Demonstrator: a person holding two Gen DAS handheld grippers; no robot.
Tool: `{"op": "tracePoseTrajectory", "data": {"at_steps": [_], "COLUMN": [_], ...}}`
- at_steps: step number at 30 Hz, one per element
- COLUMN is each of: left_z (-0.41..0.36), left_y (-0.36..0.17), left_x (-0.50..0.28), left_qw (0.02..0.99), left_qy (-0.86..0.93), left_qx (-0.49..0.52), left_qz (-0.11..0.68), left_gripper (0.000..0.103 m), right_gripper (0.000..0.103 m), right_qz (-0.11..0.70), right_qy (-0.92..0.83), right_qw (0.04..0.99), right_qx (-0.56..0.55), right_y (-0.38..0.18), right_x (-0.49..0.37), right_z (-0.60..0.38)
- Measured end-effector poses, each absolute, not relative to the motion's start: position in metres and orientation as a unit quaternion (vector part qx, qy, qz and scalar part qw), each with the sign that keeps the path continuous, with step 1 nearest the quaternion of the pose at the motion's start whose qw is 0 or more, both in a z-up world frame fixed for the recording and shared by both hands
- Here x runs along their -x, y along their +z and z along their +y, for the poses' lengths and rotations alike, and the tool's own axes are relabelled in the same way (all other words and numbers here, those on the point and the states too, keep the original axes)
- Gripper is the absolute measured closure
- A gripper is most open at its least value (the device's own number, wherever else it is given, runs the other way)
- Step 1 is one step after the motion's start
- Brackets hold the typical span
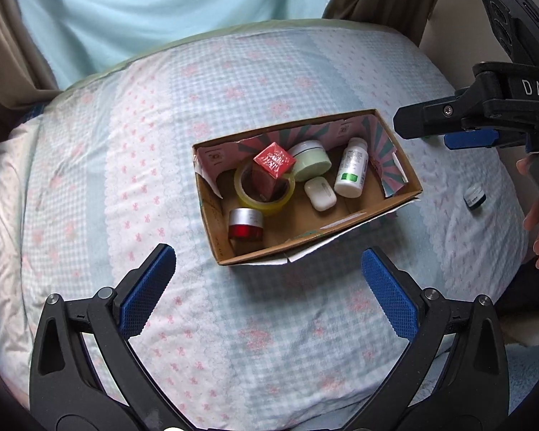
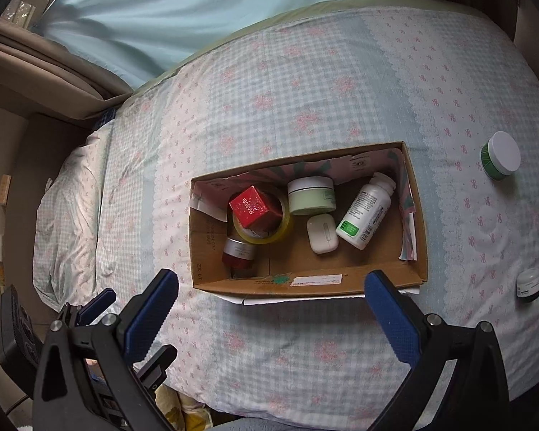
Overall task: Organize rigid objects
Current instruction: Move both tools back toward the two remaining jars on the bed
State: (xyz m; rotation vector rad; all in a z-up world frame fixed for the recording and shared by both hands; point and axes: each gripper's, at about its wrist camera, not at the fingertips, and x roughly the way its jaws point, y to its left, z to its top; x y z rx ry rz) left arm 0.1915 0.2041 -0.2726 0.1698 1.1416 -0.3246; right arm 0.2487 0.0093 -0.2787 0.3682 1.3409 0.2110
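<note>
Right wrist view: 2 jars remain outside the cardboard box (image 2: 415,215), a green jar (image 2: 500,161) and a small dark jar (image 2: 528,284), toward the bed's right edge. Right gripper (image 2: 271,303), spread wide and empty, is nearer; left gripper (image 1: 268,282) likewise.

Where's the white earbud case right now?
The white earbud case lies on the cardboard box floor in both views, between the white pill bottle and the tape roll, just before the pale green jar.

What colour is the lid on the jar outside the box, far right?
White lid, on a green jar; right wrist view.
</note>
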Motion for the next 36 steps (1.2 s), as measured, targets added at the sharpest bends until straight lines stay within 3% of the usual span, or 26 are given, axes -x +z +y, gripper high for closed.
{"op": "tracePoseTrajectory", "data": {"at_steps": [8,20,26,36], "left_z": [0.192,0.093,0.024,-0.107], "left_y": [-0.253,-0.231,-0.239,-0.279], "left_x": [-0.179,-0.199,-0.216,-0.26], "left_qw": [0.82,0.817,0.803,0.766], "left_qy": [-0.194,-0.285,-0.311,-0.334], "left_qx": [-0.042,-0.118,-0.151,-0.213], "left_qz": [0.538,0.488,0.485,0.505], "left_gripper": [0.0,0.0,0.0,0.0], "right_gripper": [0.0,0.0,0.0,0.0], "right_qz": [0.612,0.601,0.593,0.598], "right_qy": [0.061,-0.11,-0.162,-0.161], "right_qw": [0.781,0.781,0.763,0.757], "right_qx": [-0.113,-0.132,-0.198,-0.207], "right_y": [-0.246,-0.232,-0.246,-0.292], "right_x": [-0.197,-0.098,-0.07,-0.069], "right_z": [-0.013,-0.122,-0.194,-0.278]}}
